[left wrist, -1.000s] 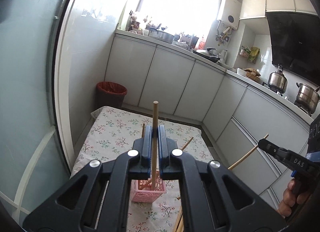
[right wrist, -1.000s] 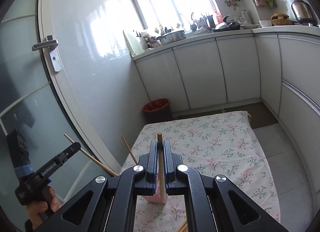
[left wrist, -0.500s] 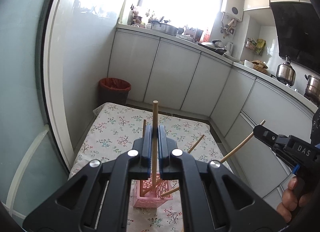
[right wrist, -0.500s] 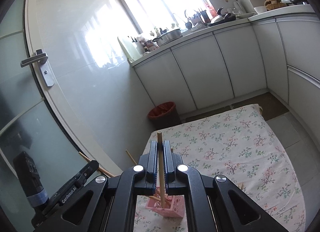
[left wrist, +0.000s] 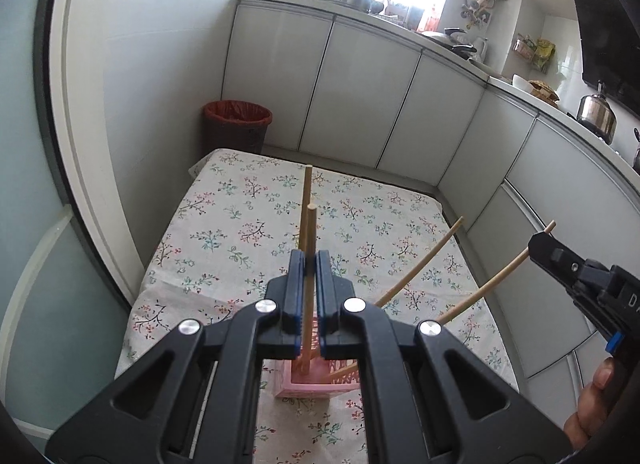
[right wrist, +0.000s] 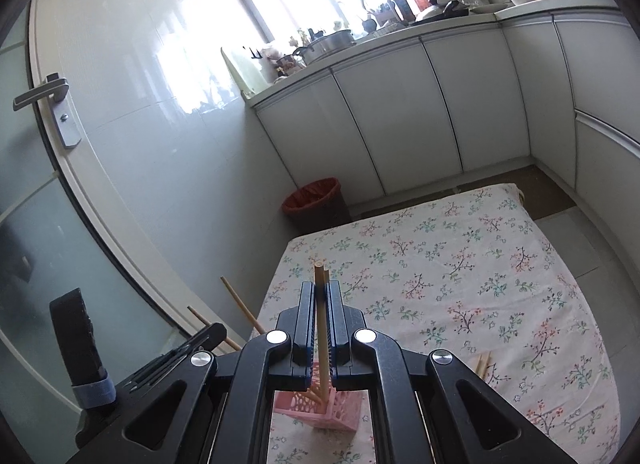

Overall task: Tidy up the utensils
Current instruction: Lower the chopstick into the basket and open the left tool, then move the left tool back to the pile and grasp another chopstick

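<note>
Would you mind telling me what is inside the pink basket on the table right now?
The pink basket holds several wooden chopsticks leaning out, and both tongs' chopsticks reach down into it. The left tongs and right tongs cover its bottom, so an exact count isn't possible.

1. A basket (left wrist: pixel 306 384) stands on the near part of the table (left wrist: pixel 248 224), with chopsticks (left wrist: pixel 420 266) leaning out of it.
2. Each gripper holds one chopstick upright over the basket: left gripper (left wrist: pixel 309 264), right gripper (right wrist: pixel 321 296).
3. Loose chopsticks (right wrist: pixel 482 362) lie on the table to the basket's right.
4. A bin (left wrist: pixel 238 124) stands on the floor beyond the table's far left corner, against the cabinets (left wrist: pixel 360 92).
</note>
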`<state>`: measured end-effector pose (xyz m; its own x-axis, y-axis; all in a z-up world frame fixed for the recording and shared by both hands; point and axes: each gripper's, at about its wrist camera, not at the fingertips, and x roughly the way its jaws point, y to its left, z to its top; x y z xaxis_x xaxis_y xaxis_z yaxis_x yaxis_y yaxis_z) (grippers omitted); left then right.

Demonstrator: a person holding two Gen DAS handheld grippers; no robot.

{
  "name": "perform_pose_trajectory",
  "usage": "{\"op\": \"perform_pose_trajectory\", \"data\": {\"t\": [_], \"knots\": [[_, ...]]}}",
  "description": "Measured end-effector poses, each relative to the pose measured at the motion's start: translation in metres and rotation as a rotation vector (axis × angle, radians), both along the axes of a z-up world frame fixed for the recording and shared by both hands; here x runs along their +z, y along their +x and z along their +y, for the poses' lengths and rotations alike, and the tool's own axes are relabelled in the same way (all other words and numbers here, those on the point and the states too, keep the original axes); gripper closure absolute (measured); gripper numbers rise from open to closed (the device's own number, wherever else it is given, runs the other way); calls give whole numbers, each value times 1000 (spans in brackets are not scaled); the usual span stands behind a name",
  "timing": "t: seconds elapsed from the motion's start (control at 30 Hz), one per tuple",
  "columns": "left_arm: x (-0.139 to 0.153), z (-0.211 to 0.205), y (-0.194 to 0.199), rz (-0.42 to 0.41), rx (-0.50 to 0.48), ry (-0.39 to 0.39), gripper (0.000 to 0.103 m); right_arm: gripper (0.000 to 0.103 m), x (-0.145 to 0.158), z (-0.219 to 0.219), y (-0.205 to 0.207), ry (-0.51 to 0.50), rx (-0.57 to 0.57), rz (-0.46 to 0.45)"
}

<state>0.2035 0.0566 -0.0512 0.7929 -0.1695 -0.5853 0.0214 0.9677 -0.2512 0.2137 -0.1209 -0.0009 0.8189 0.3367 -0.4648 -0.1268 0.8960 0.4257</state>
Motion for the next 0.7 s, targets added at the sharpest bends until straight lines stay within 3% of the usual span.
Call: {"op": "perform_pose_trajectory", "data": {"t": [0.4,0.5,0.57,0.7], "knots": [[-1,1,5,3,15,-10,96,97,-36,5,26,12,12,99],[1,2,3,-1,18,-15,84,95,-37,4,27,22,18,92],[5,2,-1,-6,20,-13,72,89,-37,1,27,31,16,97],[10,3,-10,4,6,-6,59,74,-26,-8,16,31,21,77]]}}
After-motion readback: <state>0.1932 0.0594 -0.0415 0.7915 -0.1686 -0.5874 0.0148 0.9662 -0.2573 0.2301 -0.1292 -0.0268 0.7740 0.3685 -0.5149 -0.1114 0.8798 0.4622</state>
